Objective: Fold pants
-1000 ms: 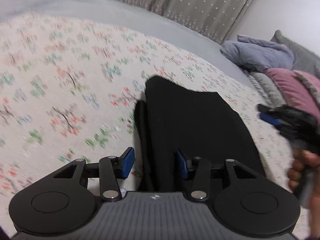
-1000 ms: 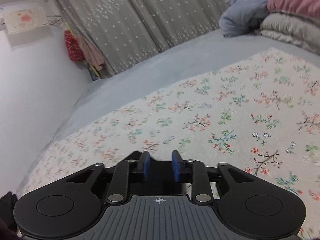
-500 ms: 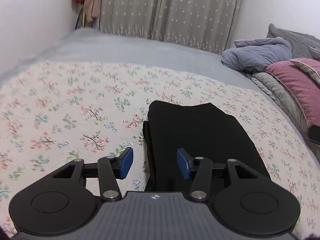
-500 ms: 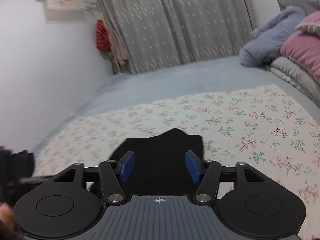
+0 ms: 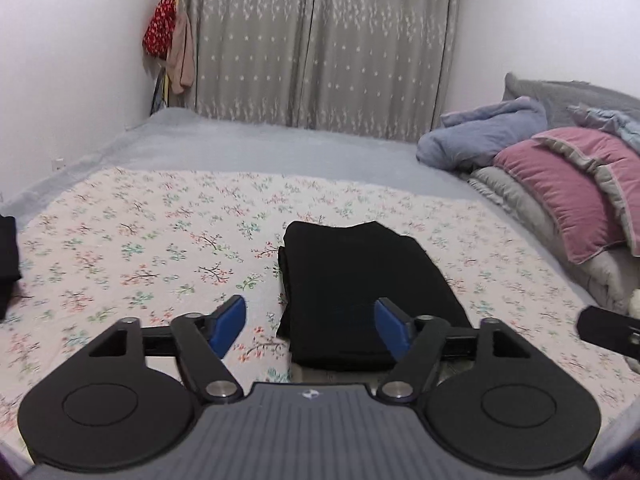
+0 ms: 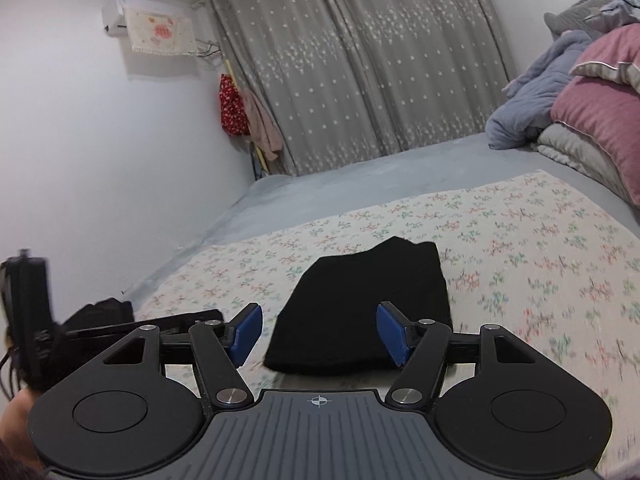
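Note:
The black pants (image 5: 360, 280) lie folded into a compact rectangle on the floral bedspread (image 5: 140, 248). They also show in the right wrist view (image 6: 360, 304). My left gripper (image 5: 312, 326) is open and empty, held above the near end of the pants. My right gripper (image 6: 319, 334) is open and empty, also above the near end. Part of the right gripper (image 5: 608, 330) shows at the right edge of the left wrist view, and the left gripper (image 6: 28, 312) at the left edge of the right wrist view.
Pillows and blankets (image 5: 560, 184) are piled at the right of the bed. Another black garment (image 5: 8, 256) lies at the left edge, also seen in the right wrist view (image 6: 100, 316). Grey curtains (image 5: 320, 40) hang behind the bed.
Both grippers have pulled back and up from the pants. The right gripper opened from nearly shut. The pants stay folded on the bedspread.

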Motion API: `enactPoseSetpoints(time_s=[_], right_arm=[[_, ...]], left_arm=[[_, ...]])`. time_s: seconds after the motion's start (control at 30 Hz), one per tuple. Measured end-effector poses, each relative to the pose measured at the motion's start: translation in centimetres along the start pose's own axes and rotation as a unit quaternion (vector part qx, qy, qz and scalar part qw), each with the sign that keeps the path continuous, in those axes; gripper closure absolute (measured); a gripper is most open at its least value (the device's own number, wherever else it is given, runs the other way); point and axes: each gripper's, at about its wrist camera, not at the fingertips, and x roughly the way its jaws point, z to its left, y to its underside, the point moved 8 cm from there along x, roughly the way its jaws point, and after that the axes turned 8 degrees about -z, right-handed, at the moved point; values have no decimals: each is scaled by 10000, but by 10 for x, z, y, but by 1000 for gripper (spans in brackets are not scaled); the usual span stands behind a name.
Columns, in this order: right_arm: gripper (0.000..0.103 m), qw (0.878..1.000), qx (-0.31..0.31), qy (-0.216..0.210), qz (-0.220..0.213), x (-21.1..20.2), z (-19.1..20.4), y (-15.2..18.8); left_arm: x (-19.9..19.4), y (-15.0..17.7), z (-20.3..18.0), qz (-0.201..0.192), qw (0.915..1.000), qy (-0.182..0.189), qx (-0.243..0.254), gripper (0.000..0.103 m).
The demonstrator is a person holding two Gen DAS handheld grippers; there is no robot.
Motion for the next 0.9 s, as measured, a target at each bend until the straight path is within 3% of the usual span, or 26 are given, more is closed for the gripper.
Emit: enactPoseSetpoints(time_s=[0.07,0.13,0.27,0.37,0.53,0.9], right_arm=[[39,10000,-61,-32,40,-11,11,-1],[30,9998,-161,-71,24,-25,22,-5],[23,9994,-325,-32,-135,-48,31,-9],[9,9984,-469,233,-216,-52,26,-5],[0,9941,-704,792,-227,-30,-3,16],[0,9876,-1050,1165,-68,3,-39,60]], left_arm=[[-16,-2,1,-120,9999,-20,-18,13],[-28,-5,2,-233,9997,-78,7,12],[-42,-7,-4,-363,9992,-105,105,8],[-44,0,-7,-370,9991,-168,104,8],[-27,15,-11,-272,9982,-464,263,8],[-6,55,-17,-91,9968,-583,540,8]])
